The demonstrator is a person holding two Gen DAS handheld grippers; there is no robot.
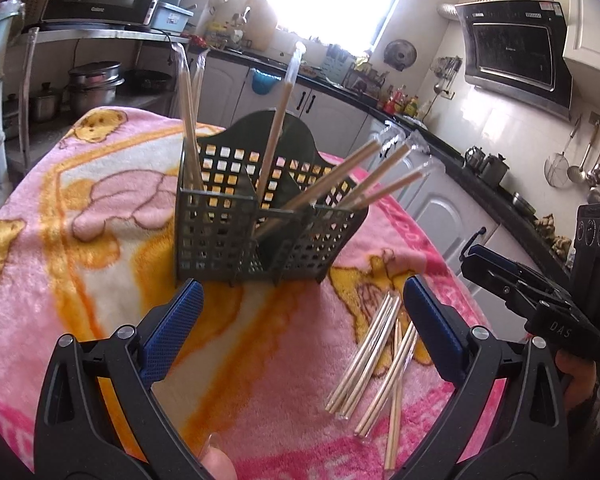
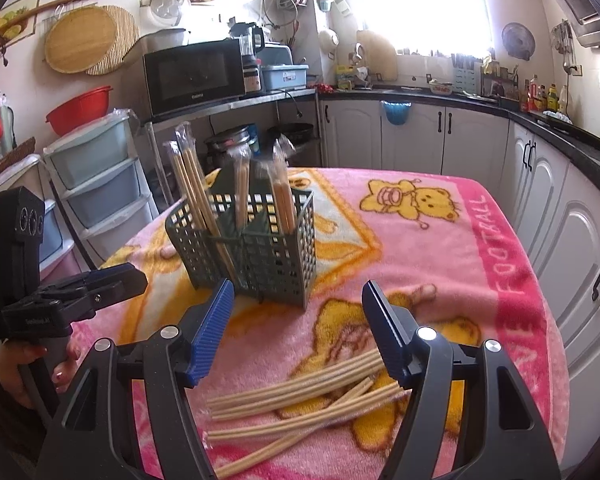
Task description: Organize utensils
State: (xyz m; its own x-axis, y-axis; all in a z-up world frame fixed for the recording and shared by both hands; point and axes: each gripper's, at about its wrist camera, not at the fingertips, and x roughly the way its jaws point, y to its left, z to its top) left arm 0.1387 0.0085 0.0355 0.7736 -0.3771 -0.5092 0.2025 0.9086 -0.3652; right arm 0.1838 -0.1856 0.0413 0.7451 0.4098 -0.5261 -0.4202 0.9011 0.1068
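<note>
With several wrapped pairs already upright in the dark green lattice plastic caddy (image 2: 256,248) on the pink cartoon fleece blanket (image 2: 440,248), left gripper (image 1: 304,328) released, right gripper (image 2: 298,332) released above loose cellophane-sleeved bamboo chopsticks (image 2: 300,392); next, lowering and clenching on one pair

Clearance over the blanket-covered table (image 2: 440,240)

Upright caddy (image 2: 256,256) with protruding chopsticks (image 2: 188,184) is blocking the table's centre; loose chopstick packs (image 2: 300,392) are occupying the near edge; the right side is lying open.
</note>
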